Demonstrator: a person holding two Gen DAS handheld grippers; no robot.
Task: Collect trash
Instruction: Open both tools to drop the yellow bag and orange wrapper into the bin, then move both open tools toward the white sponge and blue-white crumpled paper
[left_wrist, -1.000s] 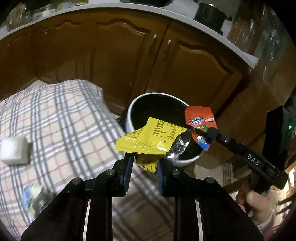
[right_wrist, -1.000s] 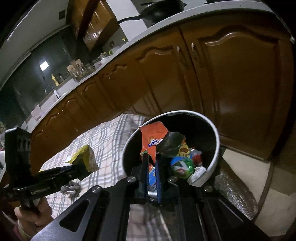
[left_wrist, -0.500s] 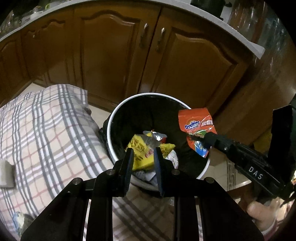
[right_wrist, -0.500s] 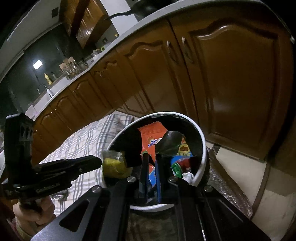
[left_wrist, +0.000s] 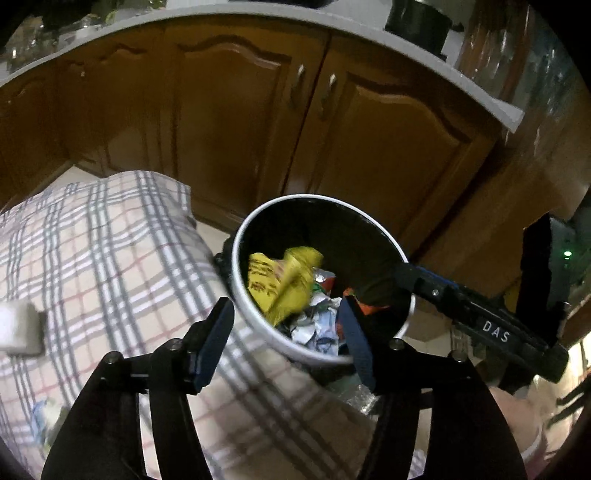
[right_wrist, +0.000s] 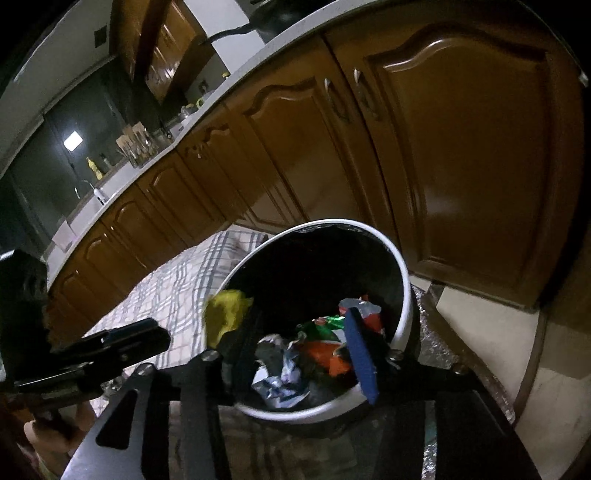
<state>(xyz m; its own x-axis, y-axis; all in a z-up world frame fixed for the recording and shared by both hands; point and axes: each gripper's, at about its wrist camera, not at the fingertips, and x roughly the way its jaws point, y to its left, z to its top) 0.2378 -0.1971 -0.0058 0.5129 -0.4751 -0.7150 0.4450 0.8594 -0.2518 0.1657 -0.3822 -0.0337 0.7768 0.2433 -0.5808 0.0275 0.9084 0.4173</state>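
Both my hand-held grippers hang empty, jaws spread wide — left (left_wrist: 284, 325), right (right_wrist: 295, 339) — above the white bin (left_wrist: 258, 317); a yellow wrapper (left_wrist: 284, 284) lies inside.

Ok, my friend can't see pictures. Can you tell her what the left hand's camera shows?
The left gripper is open above a white trash bin holding a yellow wrapper and crumpled packets. The right gripper reaches over the rim from the right. A plaid tablecloth lies on the left, brown cabinets behind.
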